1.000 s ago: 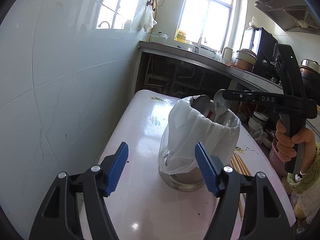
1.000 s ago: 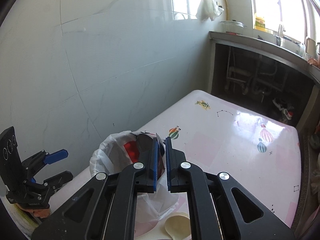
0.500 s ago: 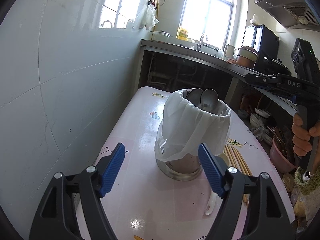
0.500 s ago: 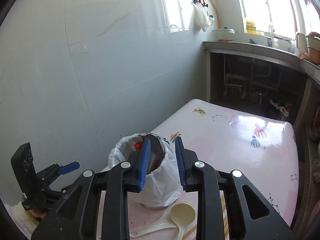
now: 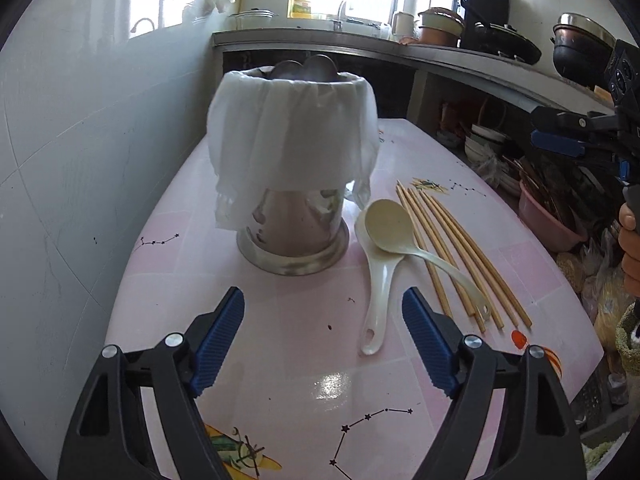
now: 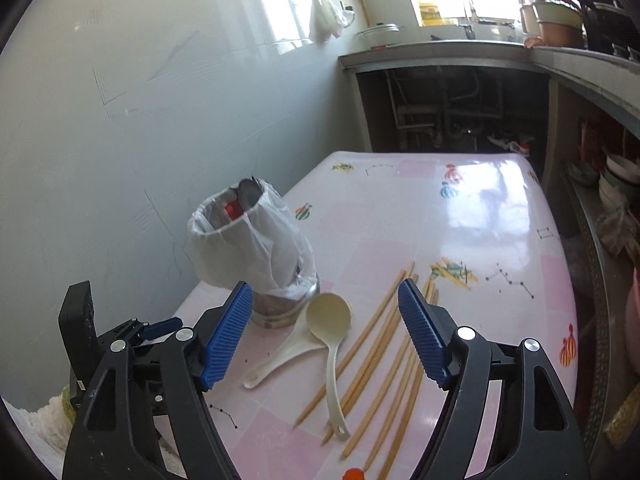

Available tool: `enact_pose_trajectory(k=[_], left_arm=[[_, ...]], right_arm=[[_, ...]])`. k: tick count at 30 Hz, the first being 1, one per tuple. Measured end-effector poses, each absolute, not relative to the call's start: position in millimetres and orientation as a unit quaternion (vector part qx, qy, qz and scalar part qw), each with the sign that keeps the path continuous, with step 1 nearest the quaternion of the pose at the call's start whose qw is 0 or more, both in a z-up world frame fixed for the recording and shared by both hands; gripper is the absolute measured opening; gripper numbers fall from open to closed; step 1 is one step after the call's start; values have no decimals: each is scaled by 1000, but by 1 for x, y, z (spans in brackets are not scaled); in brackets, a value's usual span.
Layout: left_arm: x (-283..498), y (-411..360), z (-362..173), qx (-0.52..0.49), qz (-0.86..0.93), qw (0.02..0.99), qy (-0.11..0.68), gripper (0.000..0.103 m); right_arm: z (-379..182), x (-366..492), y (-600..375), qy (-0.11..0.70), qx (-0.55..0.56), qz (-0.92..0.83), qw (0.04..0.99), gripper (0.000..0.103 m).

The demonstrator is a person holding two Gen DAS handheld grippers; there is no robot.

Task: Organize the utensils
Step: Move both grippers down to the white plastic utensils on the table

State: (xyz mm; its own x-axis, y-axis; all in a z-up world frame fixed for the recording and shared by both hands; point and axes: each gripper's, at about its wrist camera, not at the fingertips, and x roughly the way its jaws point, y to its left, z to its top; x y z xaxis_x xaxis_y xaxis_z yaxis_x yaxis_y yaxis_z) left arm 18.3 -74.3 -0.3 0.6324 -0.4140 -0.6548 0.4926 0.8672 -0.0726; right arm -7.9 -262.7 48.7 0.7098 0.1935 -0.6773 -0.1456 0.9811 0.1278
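Note:
A steel utensil holder (image 5: 292, 236) lined with a white plastic bag (image 5: 292, 132) stands on the pink table; metal spoon bowls (image 5: 304, 69) stick out of its top. It also shows in the right wrist view (image 6: 256, 252). Two cream plastic spoons (image 5: 380, 256) (image 6: 332, 332) lie crossed right of it, beside several wooden chopsticks (image 5: 452, 252) (image 6: 384, 356). My left gripper (image 5: 323, 340) is open and empty, in front of the holder. My right gripper (image 6: 325, 332) is open and empty, above the spoons and chopsticks.
The pink patterned table (image 5: 312, 380) (image 6: 460, 232) runs along a tiled wall (image 5: 80, 160) on the left. A steel counter (image 5: 400, 46) with pots stands behind. Bowls and a pink basin (image 5: 548, 220) sit off the table's right edge.
My right gripper released a metal spoon into the holder, opened wide and drew back above the table. My left gripper pulled back and lowered, so the spoons and chopsticks came into view.

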Motion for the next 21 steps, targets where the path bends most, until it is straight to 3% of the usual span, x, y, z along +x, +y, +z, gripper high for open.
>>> enact_pose_trajectory(k=[9, 21], left_arm=[[18, -94, -20, 79, -267, 893, 354, 79], [34, -132, -44, 142, -280, 868, 384, 39]], right_arm=[[-2, -32, -275, 411, 96, 72, 904, 74], [-22, -32, -274, 435, 109, 72, 891, 73]])
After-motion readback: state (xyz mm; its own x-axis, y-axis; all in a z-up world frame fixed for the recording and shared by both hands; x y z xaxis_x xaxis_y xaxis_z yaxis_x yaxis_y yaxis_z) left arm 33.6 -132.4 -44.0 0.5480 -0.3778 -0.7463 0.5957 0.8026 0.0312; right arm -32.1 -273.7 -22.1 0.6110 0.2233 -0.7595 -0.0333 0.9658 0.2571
